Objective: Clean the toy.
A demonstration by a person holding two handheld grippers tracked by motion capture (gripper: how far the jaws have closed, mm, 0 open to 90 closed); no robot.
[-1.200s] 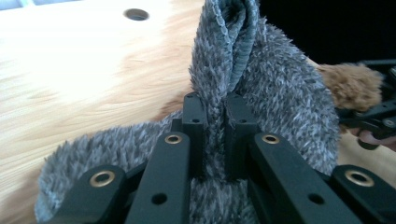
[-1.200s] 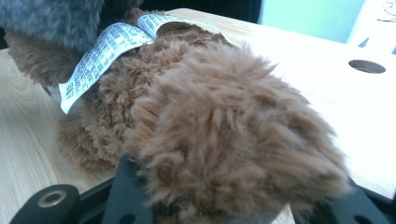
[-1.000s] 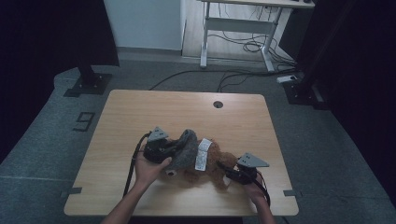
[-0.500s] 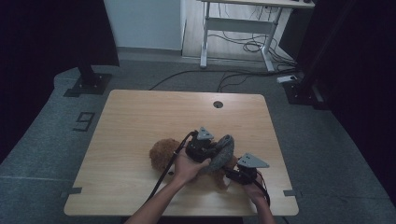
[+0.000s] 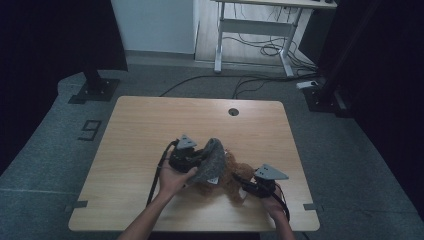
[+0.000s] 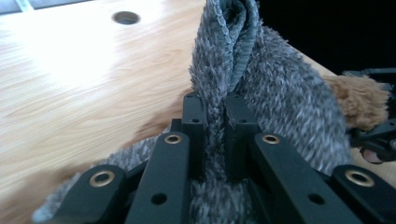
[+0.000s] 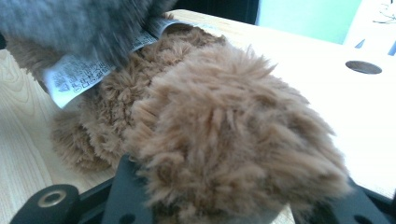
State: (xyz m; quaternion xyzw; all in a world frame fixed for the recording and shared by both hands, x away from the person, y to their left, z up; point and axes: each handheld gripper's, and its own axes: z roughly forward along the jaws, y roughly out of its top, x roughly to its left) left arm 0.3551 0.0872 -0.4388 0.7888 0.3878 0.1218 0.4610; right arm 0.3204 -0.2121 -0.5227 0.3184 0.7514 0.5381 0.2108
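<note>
A brown plush toy (image 5: 236, 172) lies on the wooden table (image 5: 150, 125) near its front edge. A grey fuzzy cloth (image 5: 213, 159) is lifted over the toy's left side. My left gripper (image 5: 202, 159) is shut on a fold of this cloth (image 6: 261, 93), with the jaws (image 6: 215, 100) pinching it tight. From the right, my right gripper (image 5: 243, 184) is shut on a furry brown limb of the toy (image 7: 233, 154), which bulges between its black jaws. A white care label (image 7: 77, 77) hangs from the toy under the grey cloth (image 7: 79, 23).
A round cable hole (image 5: 233, 111) sits at the table's far middle. The left gripper's black cable (image 5: 156, 175) trails toward the front edge. Beyond the table stands a white desk frame (image 5: 250, 30) with cables on the floor.
My left gripper swung right with the grey cloth, then came partway back to the left, still gripping it. The right gripper kept still on the toy.
</note>
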